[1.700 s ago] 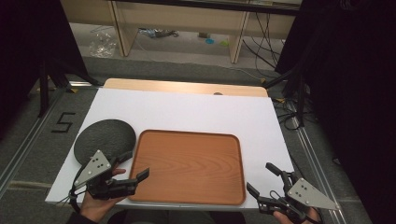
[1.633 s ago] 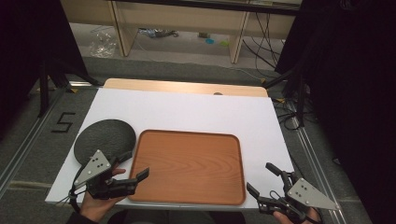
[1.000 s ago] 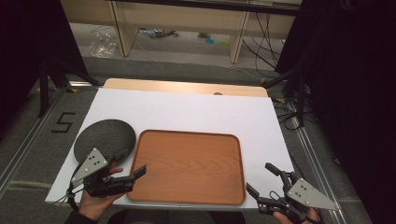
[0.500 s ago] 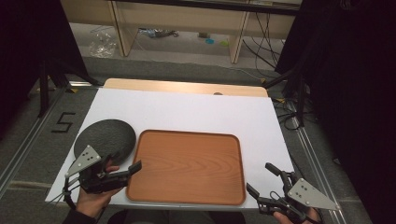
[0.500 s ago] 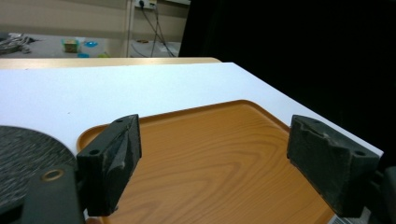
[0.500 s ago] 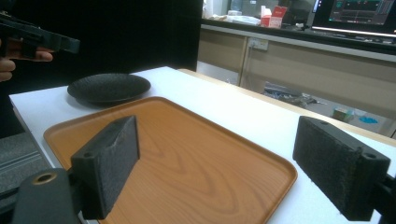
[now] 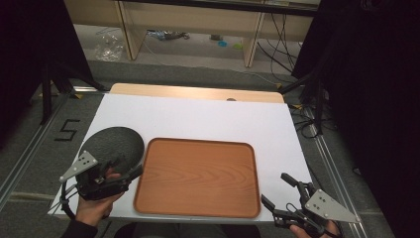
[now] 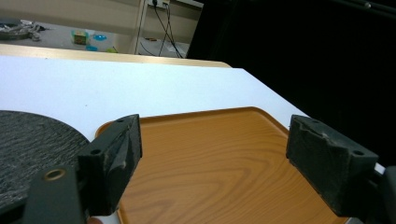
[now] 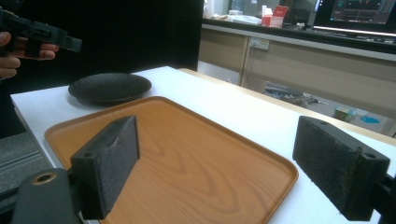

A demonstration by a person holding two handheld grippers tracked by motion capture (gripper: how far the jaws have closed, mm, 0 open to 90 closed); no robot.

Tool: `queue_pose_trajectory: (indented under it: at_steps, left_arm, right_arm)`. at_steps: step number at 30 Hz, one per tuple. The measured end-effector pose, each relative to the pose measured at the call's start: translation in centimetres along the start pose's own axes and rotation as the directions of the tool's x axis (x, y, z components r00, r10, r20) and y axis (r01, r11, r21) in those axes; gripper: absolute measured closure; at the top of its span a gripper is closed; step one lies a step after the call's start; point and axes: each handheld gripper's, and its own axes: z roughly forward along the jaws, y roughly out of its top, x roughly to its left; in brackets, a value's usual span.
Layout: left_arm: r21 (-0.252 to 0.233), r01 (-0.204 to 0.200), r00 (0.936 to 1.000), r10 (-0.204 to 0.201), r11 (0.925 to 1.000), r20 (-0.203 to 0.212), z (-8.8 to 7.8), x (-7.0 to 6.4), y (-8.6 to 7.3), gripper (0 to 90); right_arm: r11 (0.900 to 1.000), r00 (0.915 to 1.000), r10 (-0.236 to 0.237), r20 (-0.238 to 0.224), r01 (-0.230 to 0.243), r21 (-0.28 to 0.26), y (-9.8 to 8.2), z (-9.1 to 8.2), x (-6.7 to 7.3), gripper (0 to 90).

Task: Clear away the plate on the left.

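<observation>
The left gripper (image 7: 130, 171), jaws wide and empty, hovers by the dark plate (image 7: 111, 145), likely stiff, weighty and breakable; grip its rim.

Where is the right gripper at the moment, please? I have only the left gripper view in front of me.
Observer: The right gripper is at the near right corner of the table, just off the near right corner of the wooden tray.
Operator: Thank you. Are its jaws open?
Observer: Yes. In the right gripper view they stand wide apart with nothing held between them.
Operator: And what is the dark thing cut off at my left?
Observer: The high view shows a round black plate with nothing on it, lying close beside the tray's left edge. The left gripper is over its near rim.
</observation>
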Motion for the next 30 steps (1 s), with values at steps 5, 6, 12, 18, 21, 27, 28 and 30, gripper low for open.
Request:
queue_pose_trajectory:
  at_steps: [5,6,12,18,21,27,28,30]
  left_arm:
    - [0.012,0.015,0.9994,-0.015,0.9998,-0.032,-0.1,0.6,0.1,19.0]
    - [0.012,0.021,0.9991,-0.02,0.9997,-0.037,-0.1,0.7,0.1,19.1]
    - [0.021,0.068,0.9964,-0.067,0.9975,-0.052,-0.2,1.5,0.2,19.1]
    - [0.025,0.11,0.9919,-0.108,0.9936,-0.066,-0.6,2.2,0.2,19.1]
    - [0.015,0.144,0.9875,-0.143,0.9895,-0.067,-0.8,2.8,0.1,19.4]
    - [-0.001,0.213,0.9749,-0.212,0.9771,-0.067,-1.0,4.0,0.1,20.0]
    - [-0.005,0.223,0.972,-0.223,0.9748,-0.075,-1.1,4.3,0.1,20.1]
    - [-0.01,0.241,0.967,-0.241,0.9704,-0.082,-1.2,4.7,0.1,20.7]
  right_arm:
    - [1.0,0.9998,-0.01,0.014,0.01,-0.012,-0.1,0.0,-0.2,15.7]
    - [1.0,0.9999,-0.01,0.013,0.01,-0.015,0.0,0.0,-0.2,15.7]
    - [1.0,0.9998,-0.015,0.013,0.015,-0.012,0.0,0.0,-0.2,15.7]
    - [1.0,1.0,-0.008,-0.003,0.008,0.001,0.2,-0.1,0.3,15.7]
    - [1.0,0.9996,-0.027,0.003,0.027,-0.01,0.2,0.0,0.3,15.7]
    - [1.0,0.9997,-0.024,0.001,0.024,-0.007,0.2,0.0,0.4,15.7]
    - [1.0,0.9997,-0.024,0.001,0.024,-0.007,0.2,0.0,0.4,15.7]
    - [1.0,0.9997,-0.026,0.001,0.026,-0.009,0.2,0.0,0.4,15.8]
